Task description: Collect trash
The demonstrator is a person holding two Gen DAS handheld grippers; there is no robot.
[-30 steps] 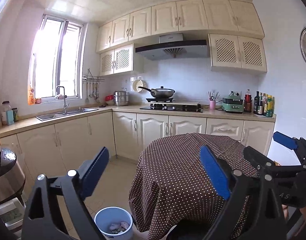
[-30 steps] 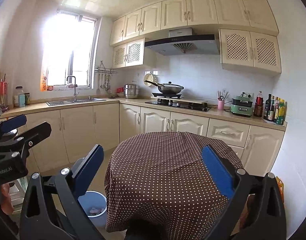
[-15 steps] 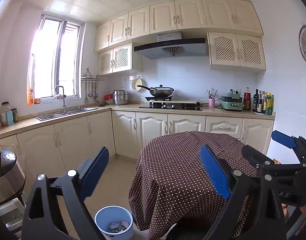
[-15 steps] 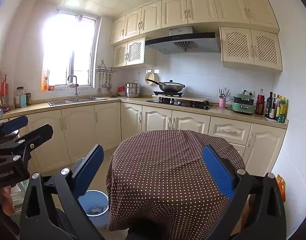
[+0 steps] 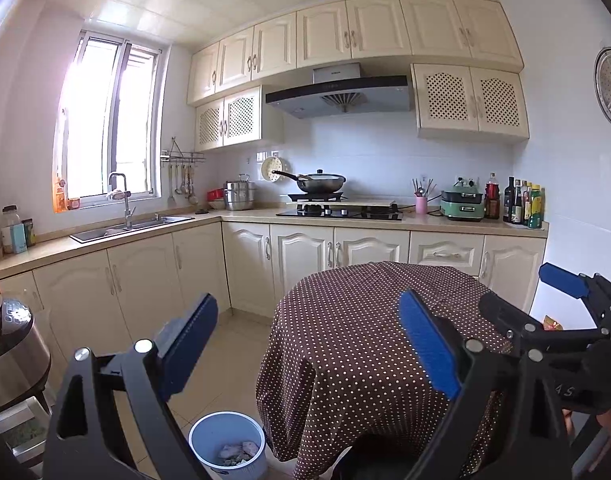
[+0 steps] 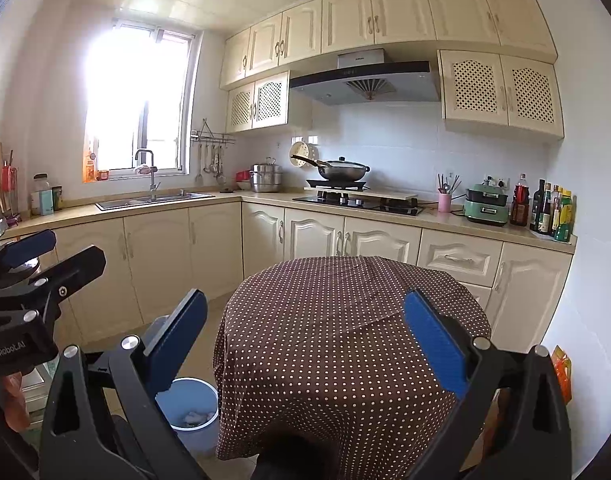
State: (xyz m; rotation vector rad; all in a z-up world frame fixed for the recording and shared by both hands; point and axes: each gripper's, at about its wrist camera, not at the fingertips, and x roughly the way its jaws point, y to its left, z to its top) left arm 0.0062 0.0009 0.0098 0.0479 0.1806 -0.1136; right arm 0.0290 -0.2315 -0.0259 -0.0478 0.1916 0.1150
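A pale blue bin (image 5: 227,446) stands on the floor left of a round table with a brown dotted cloth (image 5: 369,320); crumpled trash (image 5: 237,450) lies in its bottom. My left gripper (image 5: 307,334) is open and empty, held above the floor and the table's near edge. The right wrist view has the same bin (image 6: 193,404) low on the left, beside the table (image 6: 337,320). My right gripper (image 6: 305,332) hangs open and empty over the near side of the tabletop. Each gripper appears at the other view's edge: the right one (image 5: 561,300), the left one (image 6: 37,256).
Cream cabinets run along the left and back walls, with a sink (image 5: 129,228), a hob with a wok (image 5: 321,180), a green appliance (image 5: 463,204) and bottles (image 5: 523,204) on the counter. A steel cooker (image 5: 9,356) stands at far left. An orange packet (image 6: 561,372) lies by the right wall.
Both views have drifted slightly; the table and counter sit a touch higher in frame than a second ago. Both grippers stay open and empty.
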